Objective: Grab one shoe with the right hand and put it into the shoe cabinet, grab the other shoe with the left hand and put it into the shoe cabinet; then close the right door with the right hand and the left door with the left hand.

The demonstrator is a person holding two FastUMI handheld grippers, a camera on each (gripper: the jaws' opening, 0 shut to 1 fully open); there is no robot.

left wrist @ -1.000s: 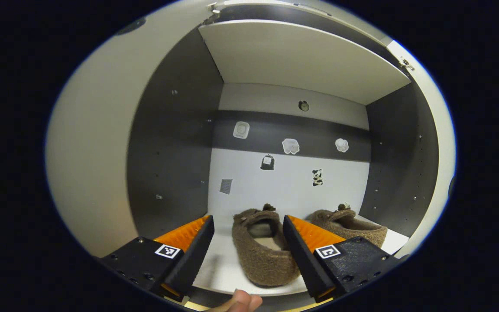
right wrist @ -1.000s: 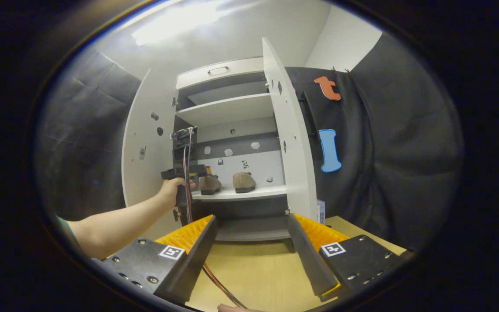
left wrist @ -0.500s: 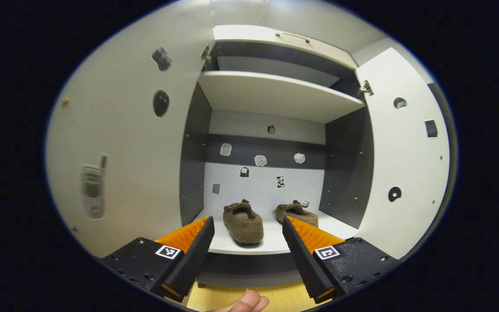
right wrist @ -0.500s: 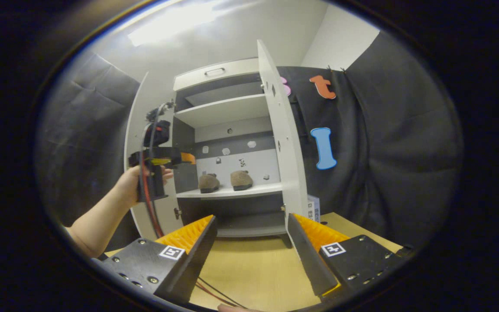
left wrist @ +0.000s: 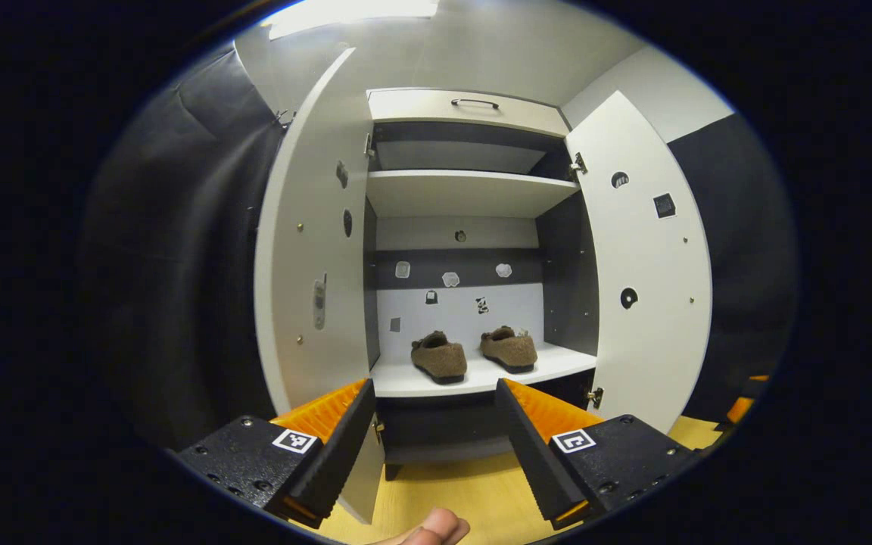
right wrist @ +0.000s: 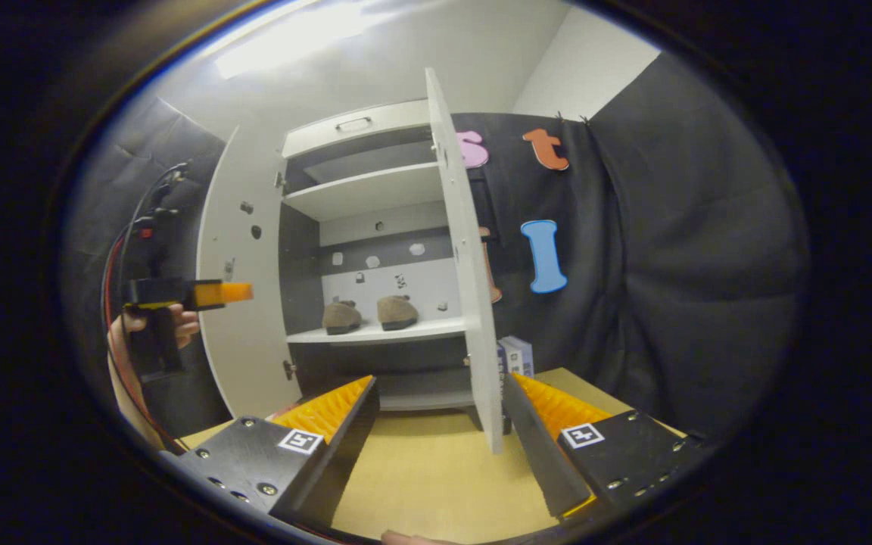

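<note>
Two brown fuzzy shoes stand side by side on the cabinet's lower shelf (left wrist: 406, 382): the left shoe (left wrist: 440, 356) (right wrist: 341, 317) and the right shoe (left wrist: 509, 349) (right wrist: 397, 312). Both white doors are swung wide: the left door (left wrist: 311, 250) (right wrist: 235, 295) and the right door (left wrist: 648, 257) (right wrist: 466, 272). My left gripper (left wrist: 432, 443) is open and empty, well back from the cabinet. The right gripper (right wrist: 440, 439) is open and empty too, with the right door's edge between its fingers farther off. In the right gripper view the left gripper (right wrist: 205, 293) is held by a hand at the far left.
The cabinet stands on a wooden floor (right wrist: 421, 469). An empty upper shelf (left wrist: 466, 193) and a top drawer with a handle (left wrist: 474, 104) sit above the shoes. A small box (right wrist: 515, 354) rests behind the right door. Black cloth hangs on both sides.
My left gripper has pulled straight back out of the cabinet, leaving its shoe on the shelf; the whole cabinet now shows. The right gripper has shifted right, toward the right door's edge.
</note>
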